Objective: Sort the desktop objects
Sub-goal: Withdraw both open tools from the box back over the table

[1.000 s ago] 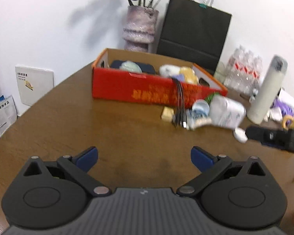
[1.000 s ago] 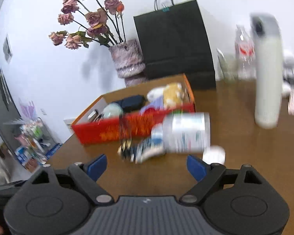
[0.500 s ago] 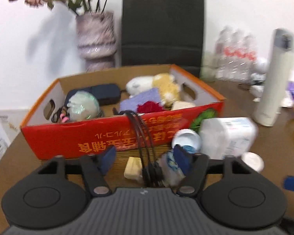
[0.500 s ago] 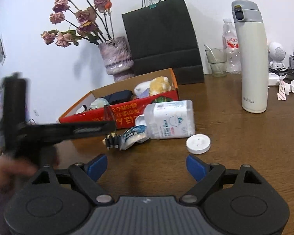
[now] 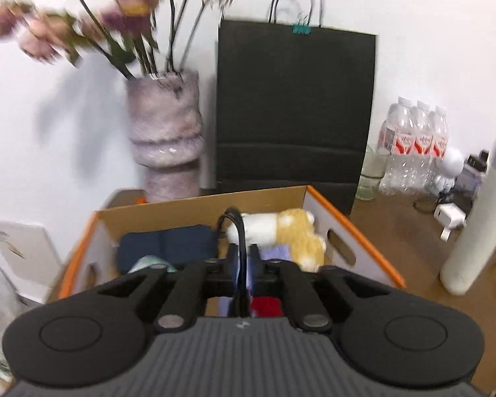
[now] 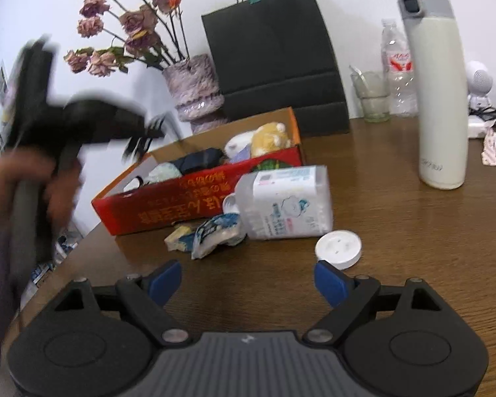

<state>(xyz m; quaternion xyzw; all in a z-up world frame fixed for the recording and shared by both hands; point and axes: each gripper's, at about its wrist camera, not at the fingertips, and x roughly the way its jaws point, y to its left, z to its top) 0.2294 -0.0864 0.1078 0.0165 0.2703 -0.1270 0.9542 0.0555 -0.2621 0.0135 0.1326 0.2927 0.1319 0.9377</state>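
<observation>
My left gripper is shut on a black cable and holds it above the open red cardboard box. The box holds a plush toy, a dark blue pouch and other items. In the right wrist view the left gripper is blurred, raised over the box with the cable hanging from it. My right gripper is open and empty above the table. In front of it lie a tipped white plastic jar, its white lid, a crumpled blue-white packet and a small yellow piece.
A tall white flask stands at the right. A flower vase, a black paper bag, water bottles and a glass stand at the back. Small white items lie far right.
My left gripper shut on the black cable beside the box, lifted it and moved over the box. The right gripper stayed open and nearly still.
</observation>
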